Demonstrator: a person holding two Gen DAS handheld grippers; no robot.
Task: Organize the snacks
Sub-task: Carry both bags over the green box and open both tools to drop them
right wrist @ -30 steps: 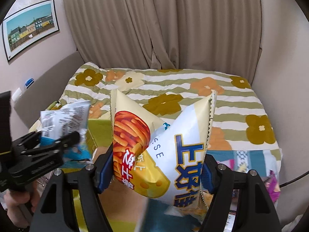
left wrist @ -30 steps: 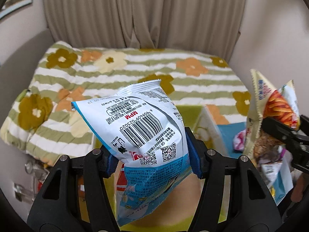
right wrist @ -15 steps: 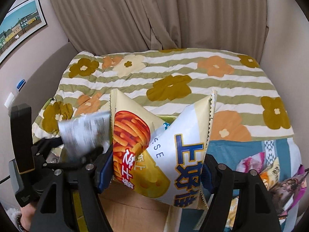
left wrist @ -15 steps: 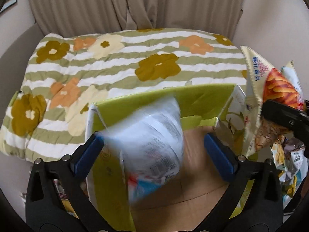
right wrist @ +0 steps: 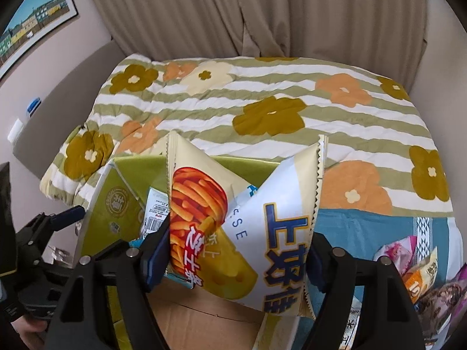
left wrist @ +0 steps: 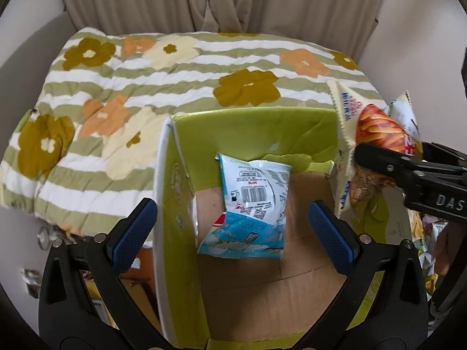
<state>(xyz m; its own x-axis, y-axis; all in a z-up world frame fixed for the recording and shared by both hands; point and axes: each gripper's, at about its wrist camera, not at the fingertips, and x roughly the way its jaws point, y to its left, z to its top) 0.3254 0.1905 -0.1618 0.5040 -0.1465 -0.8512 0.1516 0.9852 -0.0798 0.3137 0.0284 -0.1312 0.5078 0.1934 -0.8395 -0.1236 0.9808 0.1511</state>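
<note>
Blue snack bag (left wrist: 251, 204) inside box (left wrist: 256, 134)

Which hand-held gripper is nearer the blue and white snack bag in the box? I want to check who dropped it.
Left. The left hand-held gripper hangs open directly over the blue and white snack bag; the right hand-held gripper, beside it, clamps the cheese snack bag.

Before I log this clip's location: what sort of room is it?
Probably a bedroom: a floral quilt spread on a bed, curtains behind it, a framed picture on the wall.
</note>
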